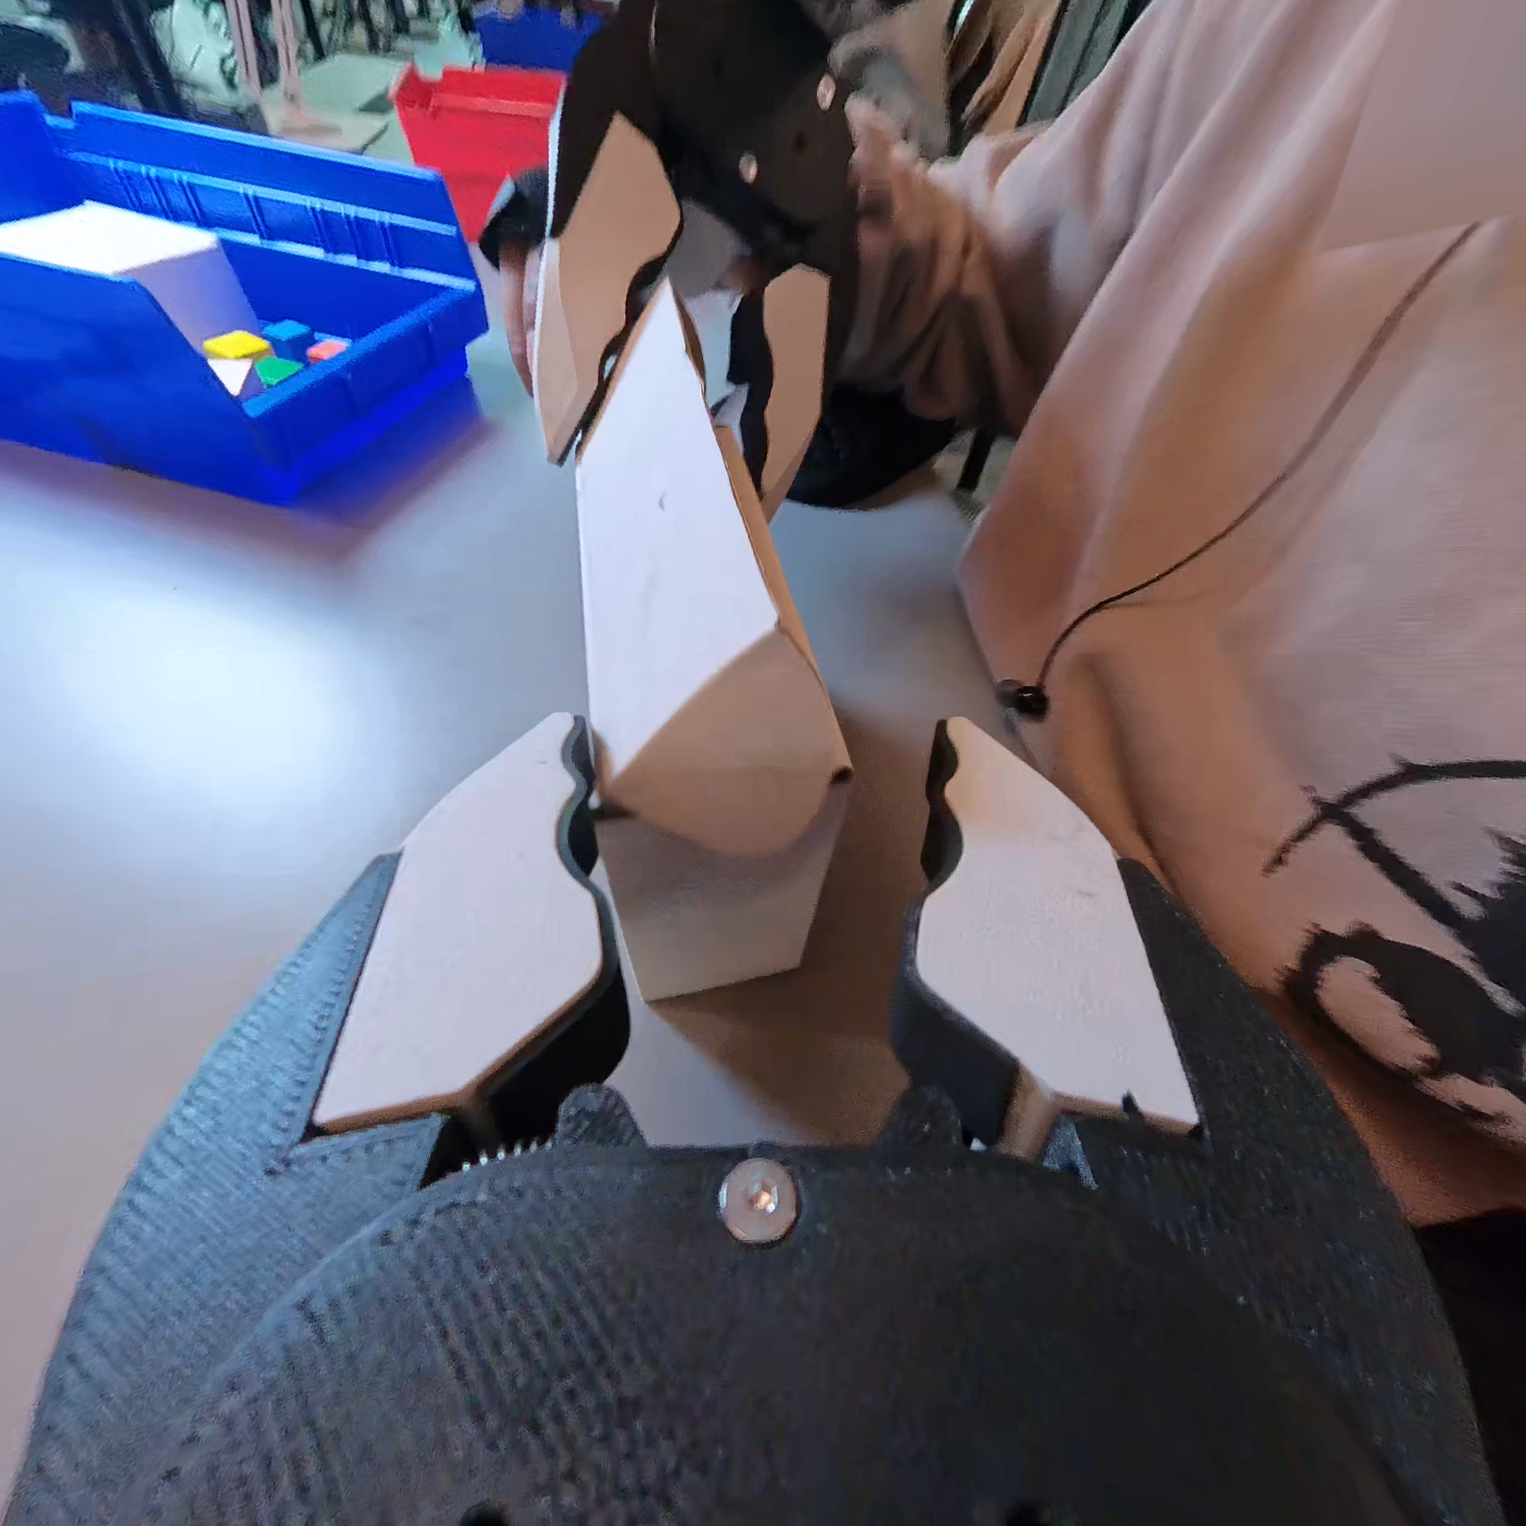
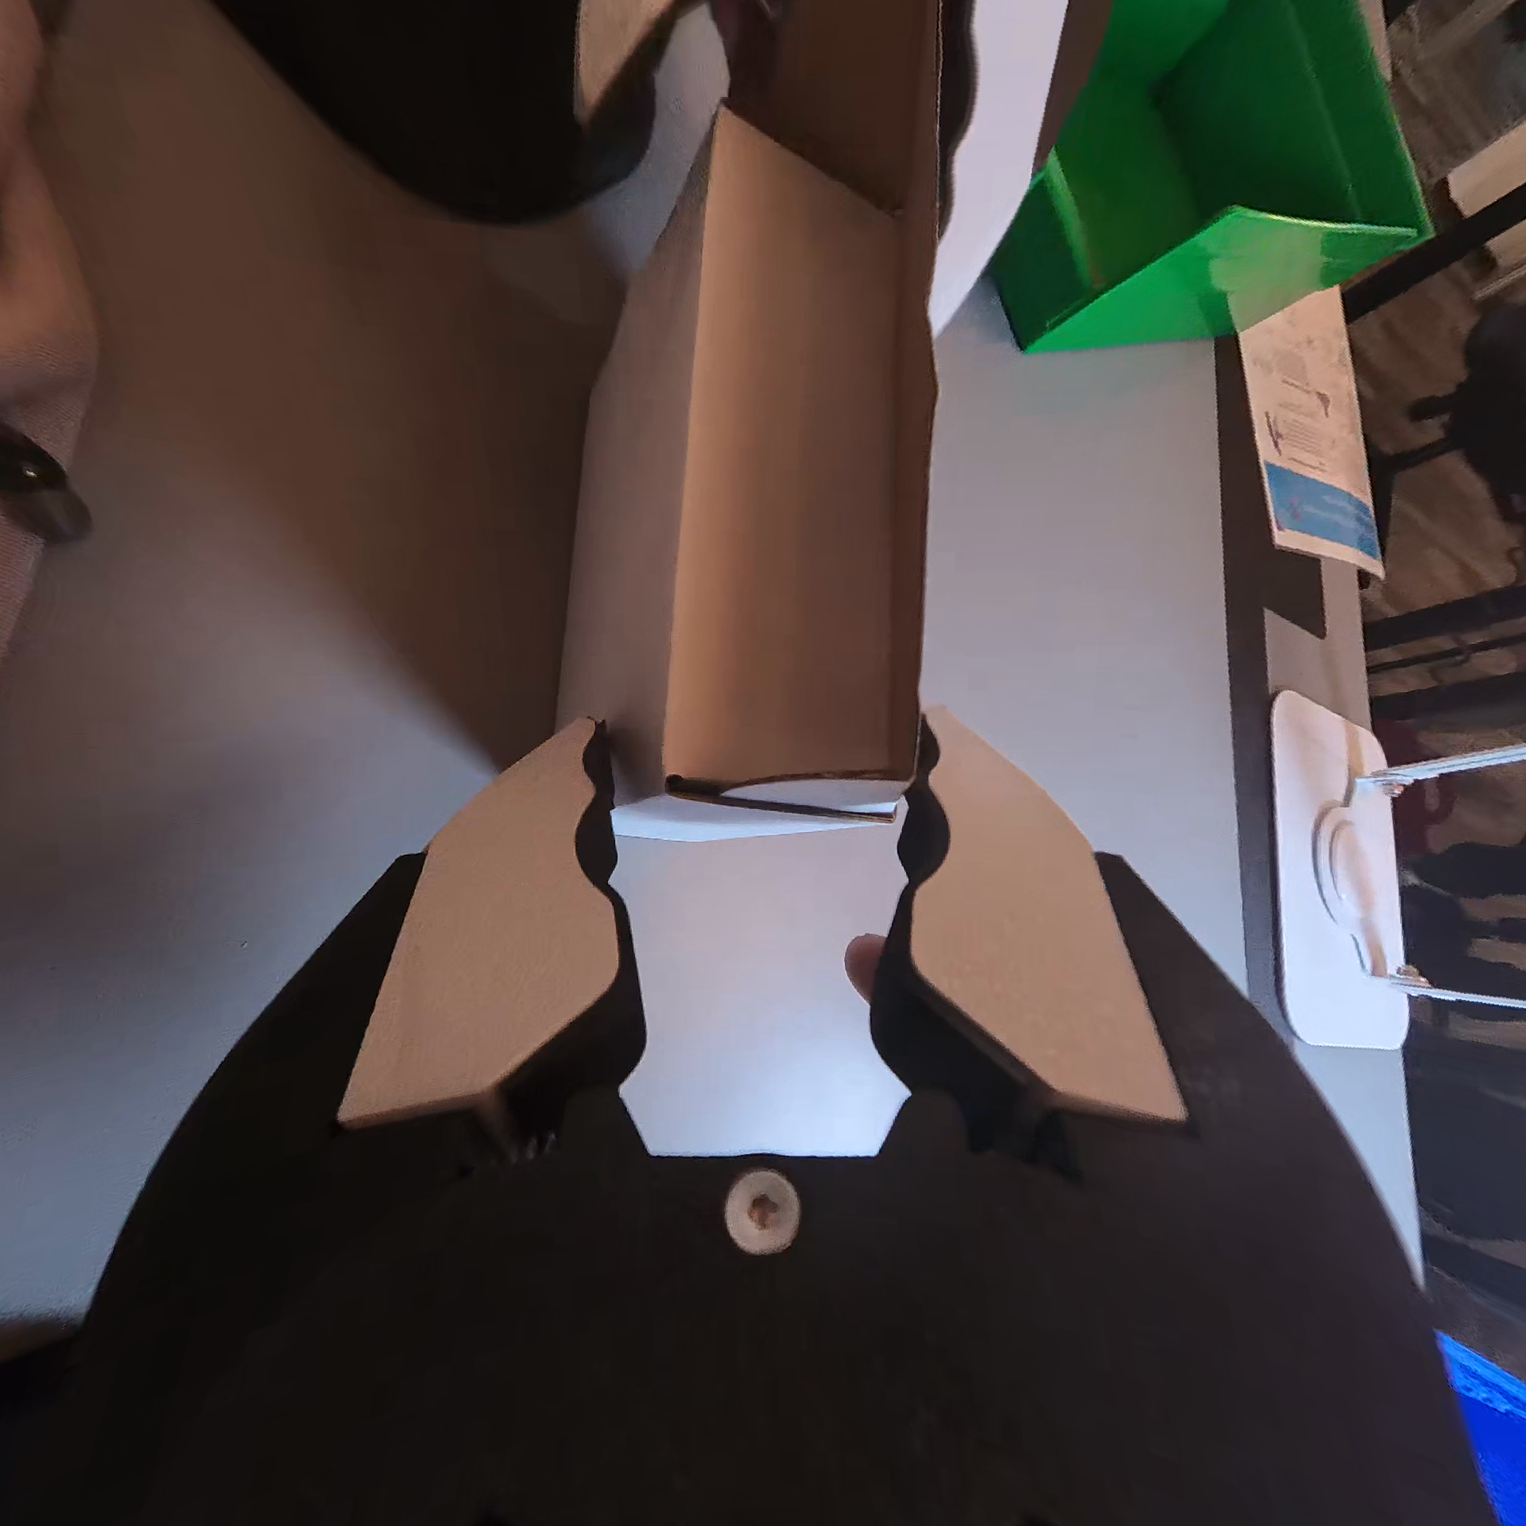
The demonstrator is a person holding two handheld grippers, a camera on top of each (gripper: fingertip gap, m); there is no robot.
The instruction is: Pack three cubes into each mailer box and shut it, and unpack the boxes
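A white mailer box (image 1: 685,578) with a brown inside (image 2: 793,495) is held on edge above the grey table. It is open and I see no cubes in it. My right gripper (image 2: 760,735) is shut across one end of the box; it also shows in the left wrist view (image 1: 665,475) at the far end. My left gripper (image 1: 760,743) is open around the near end. Its left finger (image 1: 495,908) touches the box, and there is a gap on the right side. Several coloured cubes (image 1: 272,351) lie in a blue bin (image 1: 363,388) at the left.
A second white box (image 1: 124,248) sits in the blue bin. A red bin (image 1: 479,140) stands behind it. A person's pale shirt (image 1: 1239,495) is close on the right. A green bin (image 2: 1197,272), a paper sheet (image 2: 1313,438) and a white stand base (image 2: 1329,867) lie along the table edge. Some 11 centimeters of space lies between my two pairs of fingers.
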